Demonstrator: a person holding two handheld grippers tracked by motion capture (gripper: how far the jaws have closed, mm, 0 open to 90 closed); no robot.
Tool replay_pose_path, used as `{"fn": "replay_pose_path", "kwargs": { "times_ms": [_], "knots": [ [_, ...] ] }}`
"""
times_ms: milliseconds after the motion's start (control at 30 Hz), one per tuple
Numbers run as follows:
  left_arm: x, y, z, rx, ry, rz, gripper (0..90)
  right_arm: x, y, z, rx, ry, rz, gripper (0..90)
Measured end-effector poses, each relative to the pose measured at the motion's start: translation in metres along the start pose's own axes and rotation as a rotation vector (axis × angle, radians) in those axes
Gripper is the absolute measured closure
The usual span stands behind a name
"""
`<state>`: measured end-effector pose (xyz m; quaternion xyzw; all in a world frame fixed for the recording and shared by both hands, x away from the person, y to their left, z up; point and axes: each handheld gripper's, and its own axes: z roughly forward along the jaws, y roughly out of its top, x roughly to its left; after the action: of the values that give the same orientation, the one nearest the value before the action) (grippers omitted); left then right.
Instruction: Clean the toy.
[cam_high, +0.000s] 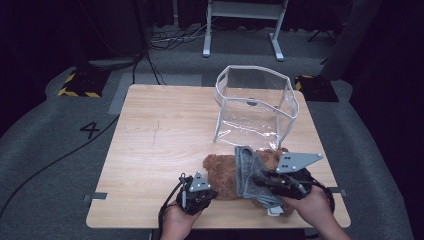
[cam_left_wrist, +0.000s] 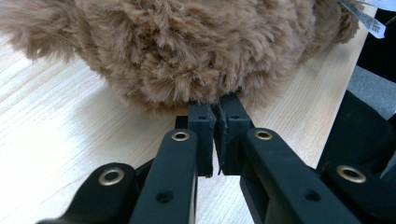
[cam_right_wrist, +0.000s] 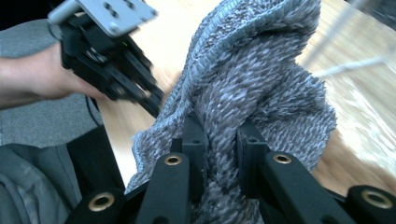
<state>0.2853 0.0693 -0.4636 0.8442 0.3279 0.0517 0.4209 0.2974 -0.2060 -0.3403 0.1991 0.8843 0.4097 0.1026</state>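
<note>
Two pairs of black jaws work a plush toy (cam_high: 227, 172) at the near edge of a wooden table (cam_high: 165, 140). The left gripper (cam_left_wrist: 215, 109) has its jaws pressed nearly together, the tips sunk into brown fur at the toy's base; whether they pinch any of it cannot be told from the left gripper view. The right gripper (cam_right_wrist: 223, 135) holds its jaws a little apart, clamped on a thick fold of grey knit cloth (cam_right_wrist: 252, 79) that rises between them and drapes off to both sides. In the high view the left gripper (cam_high: 199, 192) sits at the toy's near left side and the right gripper (cam_high: 272, 181) at its right, each held in a hand coming in from the near edge. The cloth (cam_high: 250, 172) lies across the toy's middle. A small white tag (cam_high: 274, 212) shows at the toy's near end. Just beyond the toy, toward the far right corner, stands a clear plastic bag (cam_high: 255, 107) with white trim, its mouth open upward.
</note>
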Motion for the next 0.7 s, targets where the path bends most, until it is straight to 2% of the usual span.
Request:
{"fn": "replay_pose_path", "kwargs": {
  "times_ms": [33, 100, 267, 367, 467, 700],
  "knots": [
    [0.001, -0.001, 0.001, -0.006, -0.005, -0.001, 86.1, 0.005, 0.004, 0.014, -0.007, 0.018, -0.02, 78.0],
    [0.0, -0.002, 0.001, -0.013, -0.008, -0.006, 86.1, 0.007, 0.006, 0.029, -0.004, 0.035, -0.023, 78.0],
    [-0.003, -0.001, 0.002, -0.011, -0.007, 0.016, 86.1, 0.017, 0.008, 0.059, 0.019, 0.064, -0.051, 77.7],
    [-0.004, 0.0, 0.002, -0.013, -0.012, 0.018, 86.3, 0.02, 0.007, 0.072, 0.053, 0.04, -0.078, 77.8],
    [-0.002, -0.001, 0.0, -0.024, -0.023, 0.007, 86.5, 0.016, 0.004, 0.071, 0.053, 0.022, -0.07, 77.8],
    [0.001, 0.0, 0.0, -0.027, -0.017, 0.006, 86.5, -0.004, -0.012, 0.052, 0.085, -0.071, -0.029, 77.9]
  ]
}}
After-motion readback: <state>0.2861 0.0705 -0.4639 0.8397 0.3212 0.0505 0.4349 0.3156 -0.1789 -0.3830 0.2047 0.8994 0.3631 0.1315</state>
